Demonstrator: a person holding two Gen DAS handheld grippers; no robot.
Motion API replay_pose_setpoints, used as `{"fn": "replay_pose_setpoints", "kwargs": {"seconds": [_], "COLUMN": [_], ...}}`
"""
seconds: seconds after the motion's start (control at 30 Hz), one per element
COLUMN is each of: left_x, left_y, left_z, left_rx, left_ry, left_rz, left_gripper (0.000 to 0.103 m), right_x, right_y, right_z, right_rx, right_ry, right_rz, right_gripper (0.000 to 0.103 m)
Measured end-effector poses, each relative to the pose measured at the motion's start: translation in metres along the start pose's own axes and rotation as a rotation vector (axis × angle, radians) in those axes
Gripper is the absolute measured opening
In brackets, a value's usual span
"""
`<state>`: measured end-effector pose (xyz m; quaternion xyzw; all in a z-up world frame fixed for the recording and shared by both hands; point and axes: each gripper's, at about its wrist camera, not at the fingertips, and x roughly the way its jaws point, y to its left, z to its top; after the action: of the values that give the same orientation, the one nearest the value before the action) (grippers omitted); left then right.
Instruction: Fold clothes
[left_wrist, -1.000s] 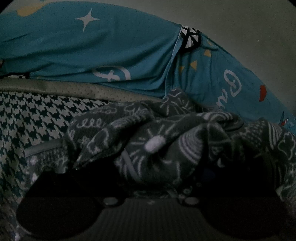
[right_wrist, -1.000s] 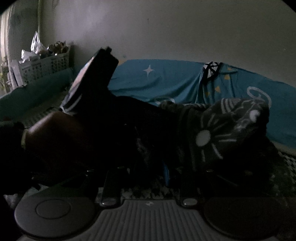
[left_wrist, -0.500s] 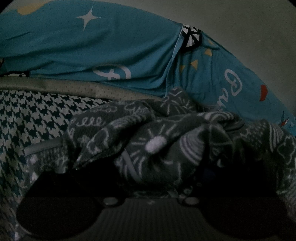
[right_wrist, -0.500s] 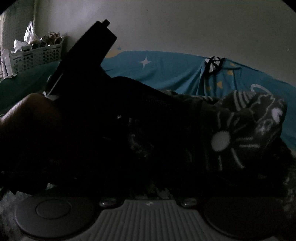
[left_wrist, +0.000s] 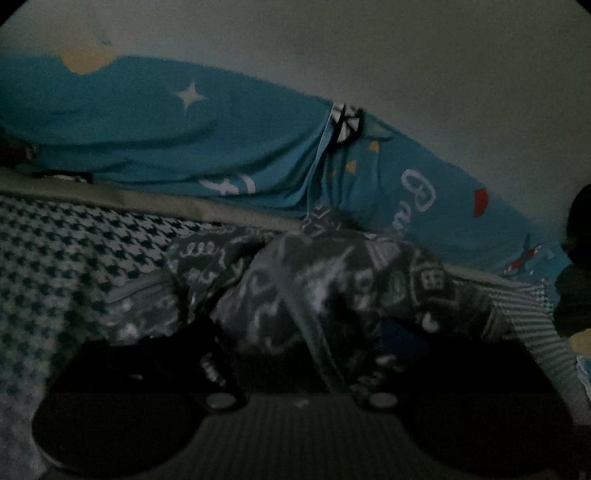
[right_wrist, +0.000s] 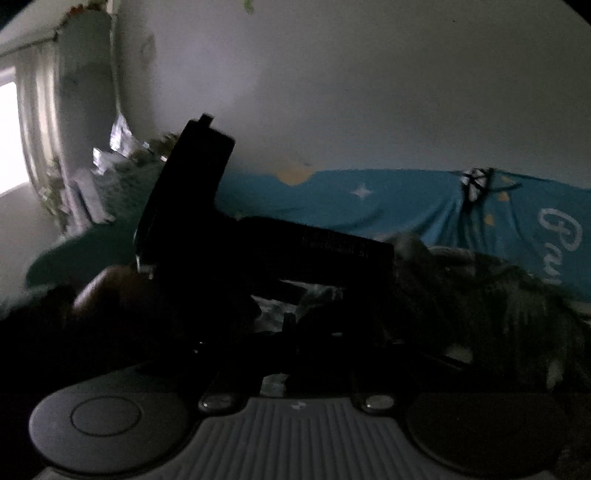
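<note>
Lying bunched on a bed with a houndstooth cover (left_wrist: 66, 251), a dark patterned fleece garment (left_wrist: 314, 288) sat in a heap before blue pillows (left_wrist: 166, 140). The left tool (left_wrist: 295, 354) was pressed into the near folds; too dark to tell whether it gripped. The right tool (right_wrist: 295, 332) was equally lost in shadow. Judging by the crumpled cloth, the garment needed spreading flat, edges found and pulled apart.
</note>
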<state>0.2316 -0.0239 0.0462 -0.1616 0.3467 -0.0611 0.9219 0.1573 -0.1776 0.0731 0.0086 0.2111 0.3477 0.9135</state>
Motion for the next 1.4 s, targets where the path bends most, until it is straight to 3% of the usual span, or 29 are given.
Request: {"fn": "replay_pose_setpoints", "kwargs": {"seconds": [0.2, 0.43, 0.63, 0.77, 0.83, 0.9, 1.0, 1.17, 1.4], "left_x": [-0.078, -0.141, -0.153, -0.159, -0.163, -0.166, -0.167, -0.161, -0.153], "left_y": [0.016, 0.052, 0.052, 0.050, 0.050, 0.049, 0.046, 0.037, 0.025], "left_z": [-0.022, -0.044, -0.060, -0.071, -0.076, -0.081, -0.087, -0.095, -0.106], "left_rx": [-0.002, -0.095, -0.079, -0.066, -0.059, -0.053, -0.038, -0.008, 0.035], "left_ry": [-0.111, -0.184, -0.184, -0.183, -0.183, -0.183, -0.173, -0.144, -0.104], "left_rz": [-0.003, 0.035, 0.032, 0.029, 0.027, 0.025, 0.024, 0.022, 0.020], "left_gripper": [0.103, 0.103, 0.103, 0.103, 0.103, 0.103, 0.103, 0.103, 0.103], "right_x": [-0.015, -0.028, -0.035, -0.027, -0.022, -0.013, -0.001, 0.001, -0.018], "right_y": [0.048, 0.086, 0.103, 0.115, 0.123, 0.126, 0.123, 0.122, 0.103], "right_z": [-0.005, -0.025, -0.044, -0.060, -0.070, -0.079, -0.085, -0.085, -0.081], "right_rx": [-0.018, -0.009, -0.006, -0.021, -0.090, -0.107, -0.078, -0.161, -0.125], "right_ry": [-0.002, 0.028, 0.054, 0.122, 0.165, 0.202, 0.251, 0.268, 0.251], "right_rz": [0.095, 0.148, 0.169, 0.209, 0.226, 0.208, 0.209, 0.213, 0.204], "right_gripper": [0.009, 0.009, 0.009, 0.009, 0.009, 0.010, 0.021, 0.046, 0.047]}}
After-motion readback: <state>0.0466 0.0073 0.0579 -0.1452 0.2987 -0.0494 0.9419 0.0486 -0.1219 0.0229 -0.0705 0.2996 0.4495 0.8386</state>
